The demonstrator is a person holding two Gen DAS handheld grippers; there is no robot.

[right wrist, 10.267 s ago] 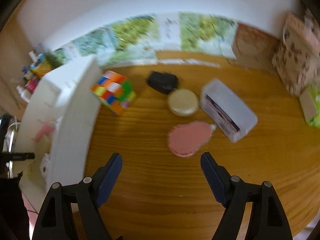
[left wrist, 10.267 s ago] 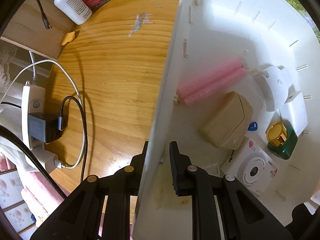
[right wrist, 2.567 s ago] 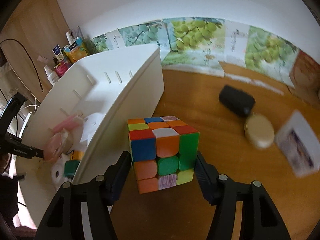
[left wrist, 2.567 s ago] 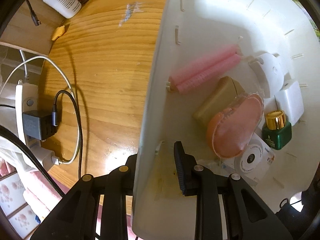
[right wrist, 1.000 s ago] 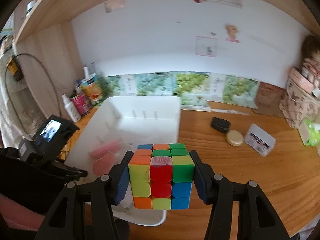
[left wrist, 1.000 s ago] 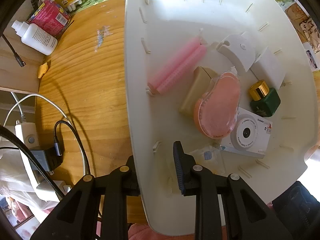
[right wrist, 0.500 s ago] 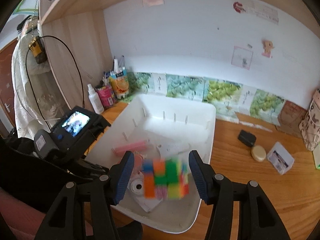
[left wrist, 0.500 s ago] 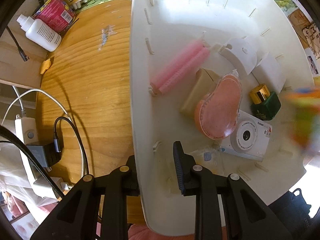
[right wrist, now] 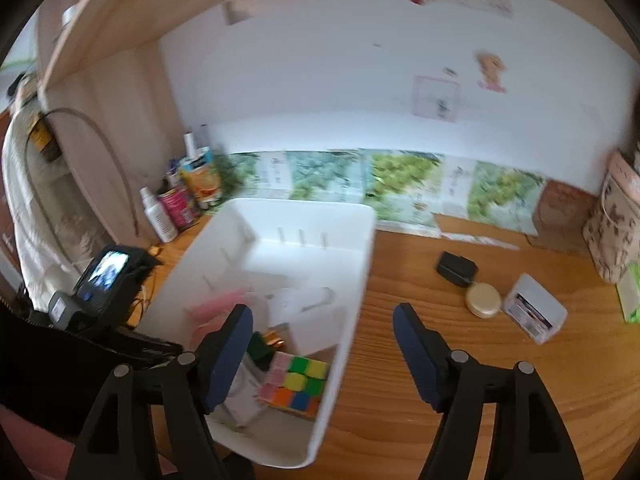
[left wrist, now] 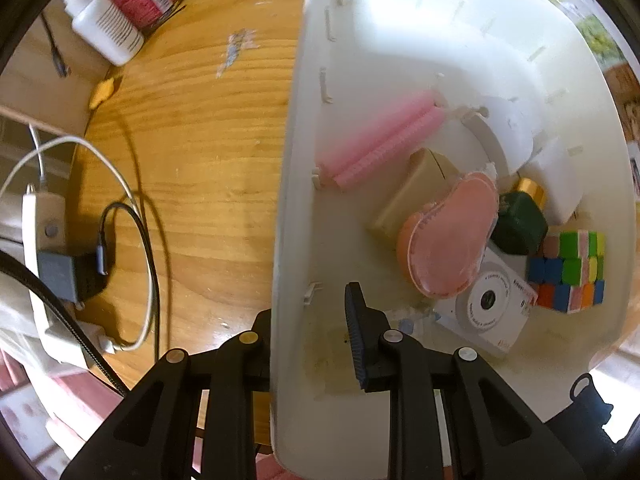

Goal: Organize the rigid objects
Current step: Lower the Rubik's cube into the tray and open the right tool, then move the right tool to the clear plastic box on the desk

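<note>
The left gripper (left wrist: 310,316) has its jaws clamped on the wall of the white bin (left wrist: 296,168); the outer jaw is mostly hidden behind that wall. The right gripper (right wrist: 322,354) has just been opening, its jaws are apart with nothing between them. The colour cube (right wrist: 296,384) lies in the bin's near corner, beside a white camera (left wrist: 486,308). The right view is blurred. The wooden bench (right wrist: 480,360) carries a black case (right wrist: 456,269), a gold tin (right wrist: 484,300) and a clear box (right wrist: 534,314) before a white wall

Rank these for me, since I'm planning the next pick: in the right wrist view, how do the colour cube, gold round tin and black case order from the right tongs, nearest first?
1. Colour cube, in the white bin, just left of the right tongs.
2. Gold round tin, on the table, right.
3. Black case, just behind the tin.
</note>
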